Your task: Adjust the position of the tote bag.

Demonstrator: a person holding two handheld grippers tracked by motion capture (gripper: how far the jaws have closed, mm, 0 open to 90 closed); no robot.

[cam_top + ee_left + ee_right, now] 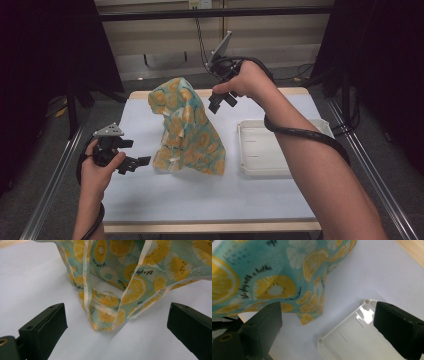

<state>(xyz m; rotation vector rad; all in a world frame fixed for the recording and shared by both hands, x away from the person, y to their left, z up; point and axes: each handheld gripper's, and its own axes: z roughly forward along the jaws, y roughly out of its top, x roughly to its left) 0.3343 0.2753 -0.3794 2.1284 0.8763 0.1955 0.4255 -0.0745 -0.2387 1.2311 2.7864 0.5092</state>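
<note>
Your desk (165,200) is covered in white, with a wooden edge, metal rails on both sides and dark curtains at 9 and 3 o'clock. On it: one lemon-print cloth bag (187,130) standing heaped at centre, one white tray (255,165) at 3 o'clock. Your left claw (131,152), nearest at 8 o'clock, gapes wide, empty, just short of the bag. Your right claw (220,100), at 12 o'clock, hangs wide apart beside the bag's peak, gripping nothing
</note>
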